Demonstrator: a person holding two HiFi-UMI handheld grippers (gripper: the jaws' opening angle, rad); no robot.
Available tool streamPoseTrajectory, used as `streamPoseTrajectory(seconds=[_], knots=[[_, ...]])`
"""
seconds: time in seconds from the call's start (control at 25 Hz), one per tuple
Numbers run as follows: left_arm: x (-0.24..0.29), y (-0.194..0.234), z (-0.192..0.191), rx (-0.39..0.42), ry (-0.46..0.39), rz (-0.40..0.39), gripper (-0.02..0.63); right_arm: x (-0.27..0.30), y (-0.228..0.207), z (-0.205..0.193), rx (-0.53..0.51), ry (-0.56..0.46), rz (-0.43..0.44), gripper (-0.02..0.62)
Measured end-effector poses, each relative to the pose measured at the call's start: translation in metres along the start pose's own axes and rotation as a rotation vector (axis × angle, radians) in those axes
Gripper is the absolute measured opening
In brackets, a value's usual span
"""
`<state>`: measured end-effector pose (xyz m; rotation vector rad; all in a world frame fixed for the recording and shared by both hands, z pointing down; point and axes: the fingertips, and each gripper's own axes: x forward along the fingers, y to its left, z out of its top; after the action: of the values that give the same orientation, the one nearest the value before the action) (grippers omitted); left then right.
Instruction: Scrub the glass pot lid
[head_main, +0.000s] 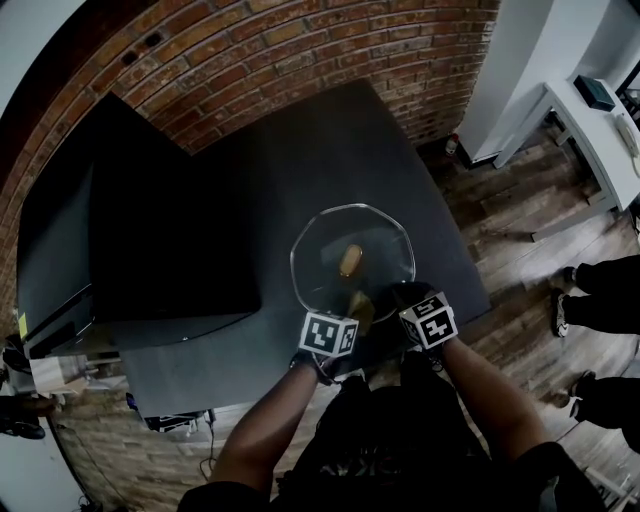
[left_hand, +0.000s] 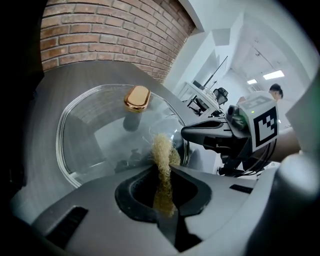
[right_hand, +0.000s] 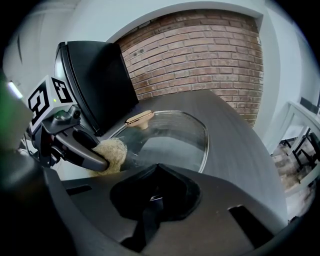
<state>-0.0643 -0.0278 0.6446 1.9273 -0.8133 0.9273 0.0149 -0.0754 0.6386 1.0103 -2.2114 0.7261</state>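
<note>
We are finding the glass pot lid lying dome-up on the dark bench, close to the bench's near edge and toward its near right corner. The lid is clear glass, round, with a thin bright rim. A smooth, oval, gold-coloured knob is sitting at its centre. Through the glass we are seeing the bench's matte grey-black top and some reflections.

The left gripper is clamping a tan, coarse, fibrous scrubber between its jaws. The tuft is standing up past the jaw tips and is touching the near part of the lid, just inside the rim.

The right gripper is holding its jaws together at the lid's near right rim and appears to be pinching that rim. The two grippers are lying just beside each other, both over the near side of the lid.

Beyond the lid we are noting bare bench running back to a red brick wall. To the left a large, smooth black panel is occupying that part of the bench, apart from the lid. To the right the bench is ending near the lid, and plank flooring is showing below that edge. A white desk is standing farther off, and a person's legs are visible at the right.
</note>
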Motion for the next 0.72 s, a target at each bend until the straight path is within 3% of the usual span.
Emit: streamPoseTrajectory(seconds=[0.56, 0.72], knots=[[0.013, -0.017, 0.011, 0.100, 0.068, -0.022, 0.058, 0.000, -0.006, 0.002, 0.018, -0.009, 0.019, 0.018], [0.016, -0.018, 0.014, 0.082, 0.076, -0.045, 0.058, 0.000, -0.009, 0.003, 0.020, -0.009, 0.026, 0.018]])
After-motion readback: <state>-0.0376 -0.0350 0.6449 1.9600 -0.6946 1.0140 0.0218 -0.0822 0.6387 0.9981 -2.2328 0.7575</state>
